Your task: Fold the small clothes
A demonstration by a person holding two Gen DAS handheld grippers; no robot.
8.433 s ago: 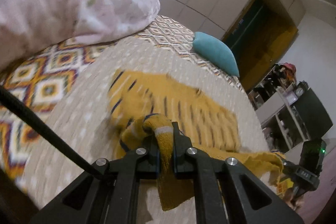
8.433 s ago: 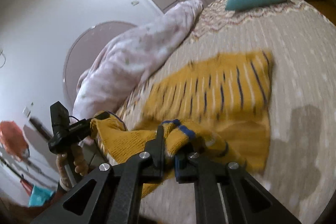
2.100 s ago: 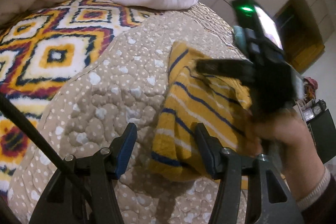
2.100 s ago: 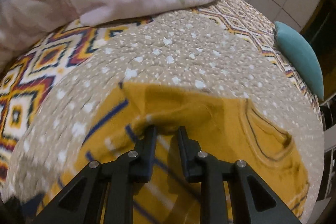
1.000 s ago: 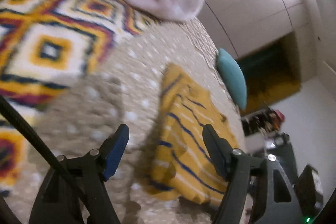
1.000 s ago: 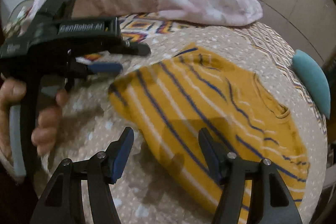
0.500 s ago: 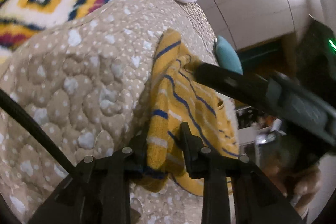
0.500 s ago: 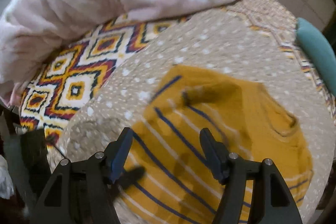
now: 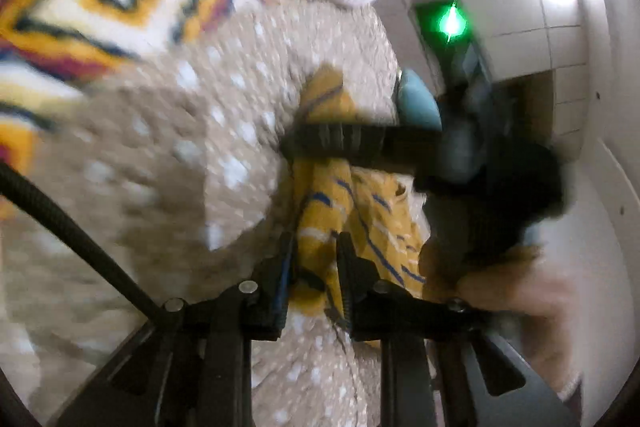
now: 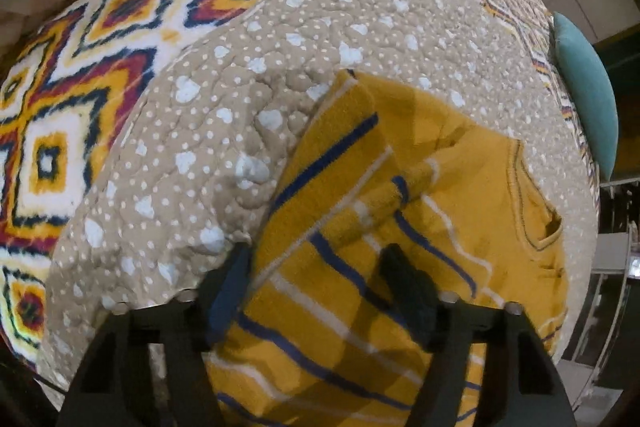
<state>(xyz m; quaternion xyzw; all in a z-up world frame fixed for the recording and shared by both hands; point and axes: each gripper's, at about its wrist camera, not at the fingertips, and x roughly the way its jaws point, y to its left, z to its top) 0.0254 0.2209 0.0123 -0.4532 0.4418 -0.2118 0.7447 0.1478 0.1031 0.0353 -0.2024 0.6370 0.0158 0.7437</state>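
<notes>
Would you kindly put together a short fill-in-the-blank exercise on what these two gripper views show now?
1. The left gripper is shut on a fold of the yellow ____ garment.
2. The right gripper hangs over that garment with its jaws ____.
3. The garment lies on a beige quilt dotted in ____.
4. Near the bed's far edge rests a ____ cushion.

Missing words: striped; open; white; teal

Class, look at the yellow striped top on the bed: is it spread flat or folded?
Partly folded. In the right wrist view a sleeve lies doubled across the top, with layered edges at its near side; its far part lies flat.
</notes>
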